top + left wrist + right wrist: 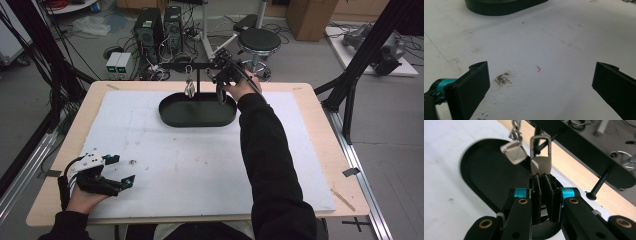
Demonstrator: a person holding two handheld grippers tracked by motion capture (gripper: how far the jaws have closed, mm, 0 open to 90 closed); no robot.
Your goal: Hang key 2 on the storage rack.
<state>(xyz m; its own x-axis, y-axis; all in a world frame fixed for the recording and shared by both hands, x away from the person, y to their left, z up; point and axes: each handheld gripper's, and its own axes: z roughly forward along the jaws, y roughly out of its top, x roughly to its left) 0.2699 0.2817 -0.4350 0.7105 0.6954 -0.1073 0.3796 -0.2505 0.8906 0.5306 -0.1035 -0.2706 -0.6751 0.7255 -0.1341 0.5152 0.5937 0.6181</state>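
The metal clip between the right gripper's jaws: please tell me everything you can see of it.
The metal clip looks like polished silver steel: a flat, shield-shaped plate below and a narrow rectangular loop above. It stands upright, its lower edge pinched between the shut black jaws of the right gripper. It hangs over the black oval tray, beside a second shiny pendant on a chain. Whether they touch is unclear.

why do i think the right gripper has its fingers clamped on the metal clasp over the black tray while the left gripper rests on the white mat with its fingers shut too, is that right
Not quite: the left gripper has its fingers wide apart with nothing between them, as the left gripper view shows. The rest holds: the right gripper is clamped on the metal clasp over the black tray, and the left one rests on the white mat.
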